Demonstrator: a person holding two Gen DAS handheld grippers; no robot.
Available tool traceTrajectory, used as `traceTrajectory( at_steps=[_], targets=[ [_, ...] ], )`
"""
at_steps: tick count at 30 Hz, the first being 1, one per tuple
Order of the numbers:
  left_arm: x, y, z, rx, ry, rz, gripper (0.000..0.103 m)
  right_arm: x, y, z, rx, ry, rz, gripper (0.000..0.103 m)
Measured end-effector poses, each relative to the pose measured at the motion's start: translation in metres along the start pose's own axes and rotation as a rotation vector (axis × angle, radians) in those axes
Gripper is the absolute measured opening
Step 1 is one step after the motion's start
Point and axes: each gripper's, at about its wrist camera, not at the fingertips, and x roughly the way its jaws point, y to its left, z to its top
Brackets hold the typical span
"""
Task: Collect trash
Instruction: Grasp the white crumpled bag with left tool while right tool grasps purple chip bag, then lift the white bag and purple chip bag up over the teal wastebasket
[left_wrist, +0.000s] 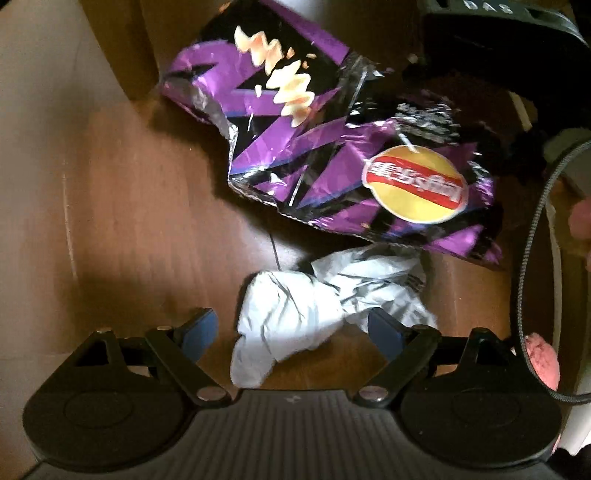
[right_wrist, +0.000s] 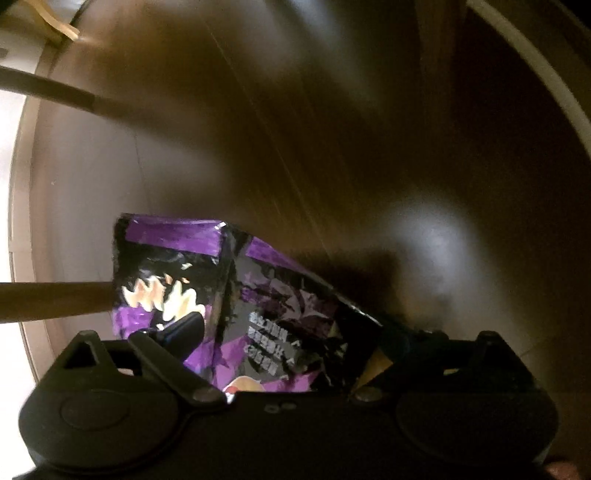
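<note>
Collecting step: our right gripper (right_wrist: 280, 343) grasps the purple chip bag (right_wrist: 236, 295), lifted over the floor. Left gripper (left_wrist: 291, 332) spread around crumpled paper (left_wrist: 317, 302) in the cardboard box (left_wrist: 122, 206); next, we judge, drop the bag there.

The right gripper (right_wrist: 291, 332) holds a crumpled purple and black snack bag (right_wrist: 236, 295) between its fingers, the left finger (right_wrist: 184, 332) dark against the printed foil and the right one mostly hidden behind the bag. White lettering runs across the wrapper's dark panel. Behind it lies a blurred brown wooden floor (right_wrist: 295, 129), with two dark furniture legs (right_wrist: 51, 96) at the left.
</note>
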Motion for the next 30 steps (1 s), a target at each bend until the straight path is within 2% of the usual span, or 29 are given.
traceTrajectory(
  at_steps=[3, 6, 7, 8, 9, 11, 12, 14, 16, 19, 23, 26, 30],
  targets=[
    [0.006, 0.002, 0.003, 0.006, 0.006, -0.009, 0.089, 0.003, -0.005, 0.001, 0.024, 0.016, -0.004, 0.088],
    [0.006, -0.003, 0.003, 0.038, -0.01, 0.008, 0.088, 0.004, -0.009, -0.002, 0.048, 0.036, 0.015, 0.075],
    [0.006, -0.004, 0.003, 0.039, -0.01, 0.012, 0.087, 0.004, -0.011, -0.001, 0.055, 0.039, 0.021, 0.067],
    [0.005, -0.004, 0.003, 0.03, -0.014, 0.018, 0.082, 0.003, -0.014, -0.002, 0.063, 0.035, 0.032, 0.06],
    [0.003, -0.004, 0.003, 0.025, -0.017, 0.027, 0.071, 0.001, -0.014, -0.002, 0.068, 0.031, 0.042, 0.057],
    [0.0, -0.004, 0.004, 0.003, -0.01, 0.051, 0.059, -0.007, -0.012, -0.002, 0.062, 0.011, 0.05, 0.045],
    [-0.001, -0.001, 0.005, -0.025, -0.004, 0.035, 0.059, -0.011, -0.012, -0.003, 0.056, 0.002, 0.055, 0.04],
    [-0.007, 0.003, 0.004, -0.085, -0.001, 0.028, 0.057, -0.016, -0.01, -0.004, 0.053, -0.005, 0.082, 0.017],
    [-0.016, 0.007, 0.001, -0.135, -0.005, 0.042, 0.056, -0.027, -0.003, -0.006, 0.014, -0.015, 0.093, 0.005],
    [-0.037, 0.008, -0.012, -0.191, -0.005, 0.06, 0.055, -0.052, 0.015, -0.012, -0.09, -0.066, 0.09, 0.004],
    [-0.079, 0.008, -0.023, -0.231, -0.017, 0.057, 0.055, -0.098, 0.033, -0.028, -0.215, -0.091, 0.082, 0.004],
    [-0.128, 0.005, -0.033, -0.248, -0.034, 0.057, 0.055, -0.144, 0.044, -0.042, -0.285, -0.11, 0.072, 0.004],
    [-0.196, 0.0, -0.05, -0.271, -0.05, 0.058, 0.055, -0.207, 0.057, -0.058, -0.311, -0.125, 0.07, 0.003]
  ],
)
